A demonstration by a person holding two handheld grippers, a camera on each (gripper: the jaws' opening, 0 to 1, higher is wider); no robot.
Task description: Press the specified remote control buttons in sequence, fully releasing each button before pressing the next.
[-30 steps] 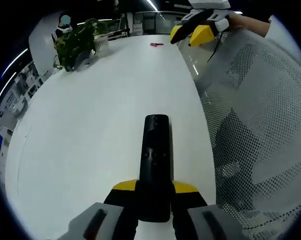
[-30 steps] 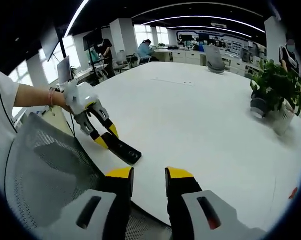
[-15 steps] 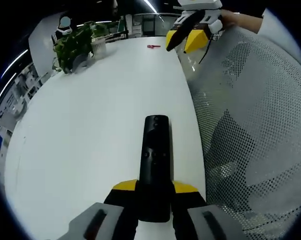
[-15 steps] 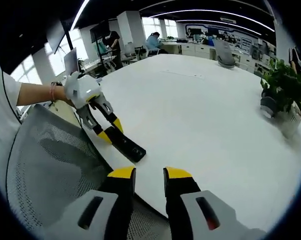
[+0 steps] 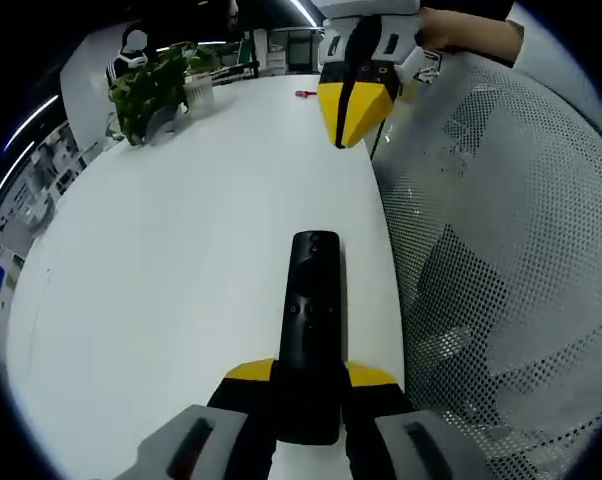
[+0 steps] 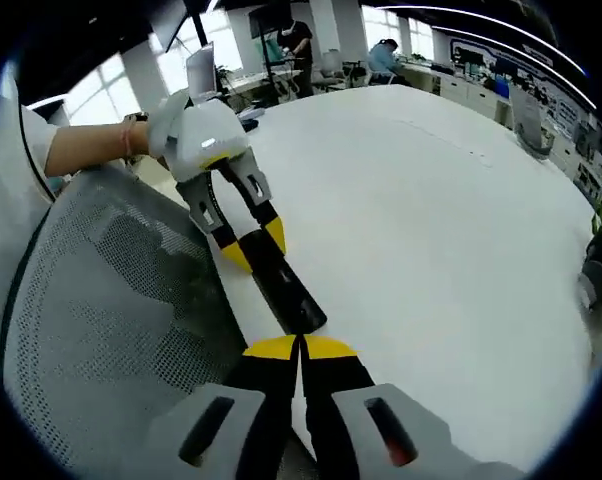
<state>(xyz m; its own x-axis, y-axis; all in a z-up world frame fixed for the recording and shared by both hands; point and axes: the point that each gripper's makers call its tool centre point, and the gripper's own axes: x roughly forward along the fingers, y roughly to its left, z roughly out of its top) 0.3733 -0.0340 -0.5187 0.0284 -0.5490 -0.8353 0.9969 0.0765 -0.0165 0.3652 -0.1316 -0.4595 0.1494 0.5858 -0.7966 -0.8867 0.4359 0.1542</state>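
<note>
My left gripper (image 5: pixel 309 385) clamps the black remote control (image 5: pixel 311 320); my right gripper (image 6: pixel 301 348) (jaws pressed together, holding nothing) should descend squarely onto one button.

an open-plan office: a long white table (image 6: pixel 461 200), mesh chair (image 5: pixel 511 250), potted plant (image 5: pixel 151 90), desks with monitors behind.

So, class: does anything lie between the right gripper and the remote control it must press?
Nothing visible does. The right gripper, jaws together, points at the remote control held in the left gripper; between them is bare white table. The mesh chair stands to the side.
</note>
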